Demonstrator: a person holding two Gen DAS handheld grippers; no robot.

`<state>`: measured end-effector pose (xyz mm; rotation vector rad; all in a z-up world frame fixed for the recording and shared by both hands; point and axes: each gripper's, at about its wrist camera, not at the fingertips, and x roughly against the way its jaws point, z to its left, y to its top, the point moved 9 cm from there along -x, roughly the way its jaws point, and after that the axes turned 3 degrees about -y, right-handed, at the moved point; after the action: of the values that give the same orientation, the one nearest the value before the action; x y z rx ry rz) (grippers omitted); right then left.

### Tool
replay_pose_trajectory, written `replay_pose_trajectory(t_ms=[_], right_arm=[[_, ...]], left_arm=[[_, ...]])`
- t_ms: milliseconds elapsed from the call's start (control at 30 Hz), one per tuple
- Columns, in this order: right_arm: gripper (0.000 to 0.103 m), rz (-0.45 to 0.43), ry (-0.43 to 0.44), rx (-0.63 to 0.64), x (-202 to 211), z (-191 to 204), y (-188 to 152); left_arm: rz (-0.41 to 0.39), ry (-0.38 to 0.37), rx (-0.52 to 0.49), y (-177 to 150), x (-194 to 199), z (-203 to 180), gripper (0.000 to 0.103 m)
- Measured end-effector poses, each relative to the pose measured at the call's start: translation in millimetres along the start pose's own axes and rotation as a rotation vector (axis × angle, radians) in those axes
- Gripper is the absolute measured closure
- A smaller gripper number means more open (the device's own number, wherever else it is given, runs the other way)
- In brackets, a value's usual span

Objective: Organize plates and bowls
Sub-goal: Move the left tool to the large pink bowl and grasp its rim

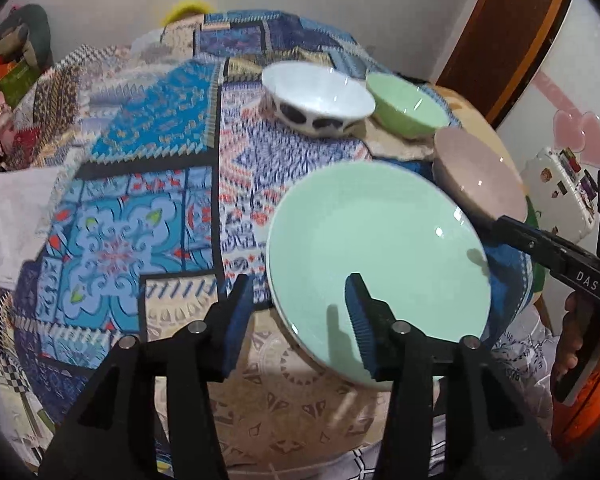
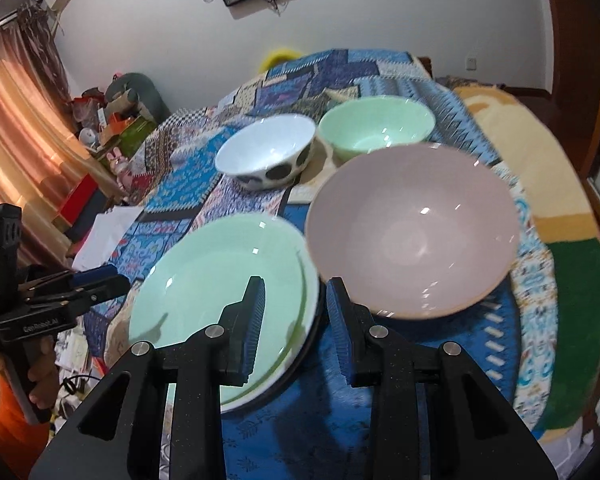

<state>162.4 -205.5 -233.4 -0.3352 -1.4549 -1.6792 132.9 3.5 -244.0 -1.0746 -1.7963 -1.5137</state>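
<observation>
The left gripper [image 1: 299,280] sits nearest the lens. Its two black fingers [image 1: 236,320], faced with blue ribbed pads, stand well spread. The near-left rim of the round, glossy pale green plate [image 1: 380,240] lies in the gap. The left pad is outside the rim, over the cloth. The right pad is above the plate's inner surface. Neither pad presses on the plate, so nothing is gripped.

The plate lies on a blue patchwork cloth [image 1: 140,220] near the front edge of the covered surface.

To the right of the plate is the large, glossy pink bowl [image 2: 412,232], its rim just beside the plate's right rim.

The right gripper [image 2: 294,280] points at the spot where plate and bowl meet. Its fingers [image 2: 340,320] are parted by a narrow gap. The plate's right rim and the blue cloth show through this gap. The right fingertip lies at the bowl's near-left rim. Contact there cannot be told. The pads clamp nothing.

Behind these, a white bowl [image 2: 264,148] with black spots stands to the left. A light green bowl [image 2: 376,124] stands just beside it on the right.
</observation>
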Motion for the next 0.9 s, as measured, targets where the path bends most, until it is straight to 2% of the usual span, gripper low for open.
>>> replay_pose_trajectory(t_ms=[167, 300, 433, 667, 900], right_arm=[[0.066, -0.067, -0.059, -0.016, 15, -21, 20], [0.06, -0.1, -0.103, -0.049, 22, -43, 28], [0.059, -0.112, -0.143, -0.075, 24, -65, 32], [0.046, -0.107, -0.194, -0.108, 17, -99, 27], [0.046, -0.07, -0.19, -0.11, -1, -113, 18]], left_arm=[[-0.06, -0.004, -0.018, 23, 12, -12, 0.041], [-0.071, -0.02, -0.055, 47, 6, -34, 0.038], [-0.06, -0.047, -0.102, 65, -7, -59, 0.035], [0.003, -0.07, -0.148, 85, -52, -98, 0.034], [0.095, -0.076, -0.139, 92, -100, -120, 0.034]])
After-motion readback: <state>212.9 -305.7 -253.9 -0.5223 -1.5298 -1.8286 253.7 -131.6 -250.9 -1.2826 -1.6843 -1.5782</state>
